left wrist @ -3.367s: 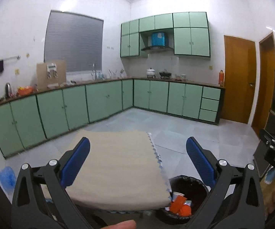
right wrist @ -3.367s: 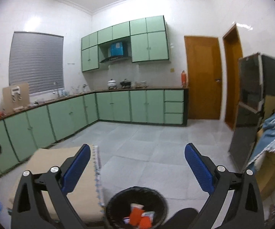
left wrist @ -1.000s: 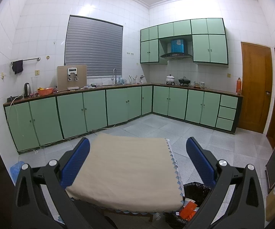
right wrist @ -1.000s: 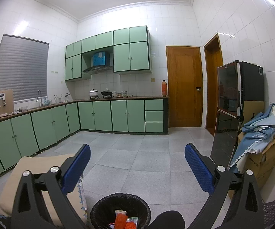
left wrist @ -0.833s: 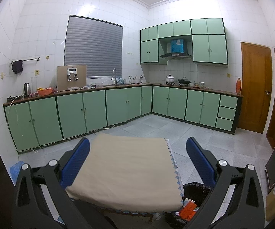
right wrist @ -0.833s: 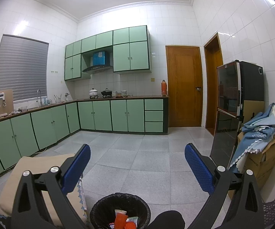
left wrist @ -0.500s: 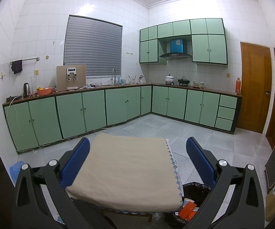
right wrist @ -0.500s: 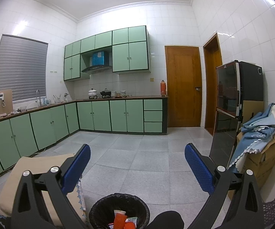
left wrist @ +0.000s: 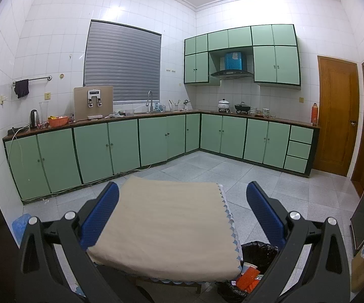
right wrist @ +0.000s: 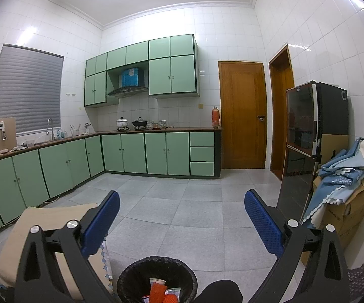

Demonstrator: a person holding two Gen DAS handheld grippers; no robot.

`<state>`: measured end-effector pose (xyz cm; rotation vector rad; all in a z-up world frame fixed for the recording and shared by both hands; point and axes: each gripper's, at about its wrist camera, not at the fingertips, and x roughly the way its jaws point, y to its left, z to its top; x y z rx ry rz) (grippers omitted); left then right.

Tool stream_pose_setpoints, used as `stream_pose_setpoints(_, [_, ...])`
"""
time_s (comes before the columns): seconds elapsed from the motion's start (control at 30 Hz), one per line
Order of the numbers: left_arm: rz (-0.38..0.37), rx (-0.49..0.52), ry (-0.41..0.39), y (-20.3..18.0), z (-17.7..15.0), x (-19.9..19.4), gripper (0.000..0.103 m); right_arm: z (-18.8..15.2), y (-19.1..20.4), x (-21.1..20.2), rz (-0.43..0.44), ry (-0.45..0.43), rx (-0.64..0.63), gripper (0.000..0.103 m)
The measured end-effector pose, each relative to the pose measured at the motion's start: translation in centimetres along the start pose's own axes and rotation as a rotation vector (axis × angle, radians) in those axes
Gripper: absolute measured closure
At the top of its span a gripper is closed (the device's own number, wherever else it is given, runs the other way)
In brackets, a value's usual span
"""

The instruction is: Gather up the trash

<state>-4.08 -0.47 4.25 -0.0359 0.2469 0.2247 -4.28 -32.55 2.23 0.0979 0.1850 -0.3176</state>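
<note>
Right wrist view pretty much tells it: big tiled floor is bare as far as I can see, no stray litter anywhere on it. Same from the left wrist, the desk with its beige cloth has nothing on top. So my guess is the collecting is basically finished, and the sensible move is 1 slow sweep of both cameras over the floor edges and under the desk before calling it.

Black fridge and a cardboard box piled with blue cloth sit on the right, green cabinets along the far wall. None of that blocks anything, though the near desk corner crowds the bin on its left.

Trash bin stands on the floor just beside the desk, near edge of frame, black liner in it. Trash sits inside, orange wrappers and a pale cup.

Left gripper and right gripper both have jaws wide apart, holding nothing.
</note>
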Motion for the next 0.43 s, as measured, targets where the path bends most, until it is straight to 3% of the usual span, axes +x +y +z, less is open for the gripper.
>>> stream_pose_setpoints(0.43, [0.005,-0.004,-0.006,0.3,0.7,0.12,0.005,0.04,0.14,0.04,-0.001,-0.002,-0.003,0.006])
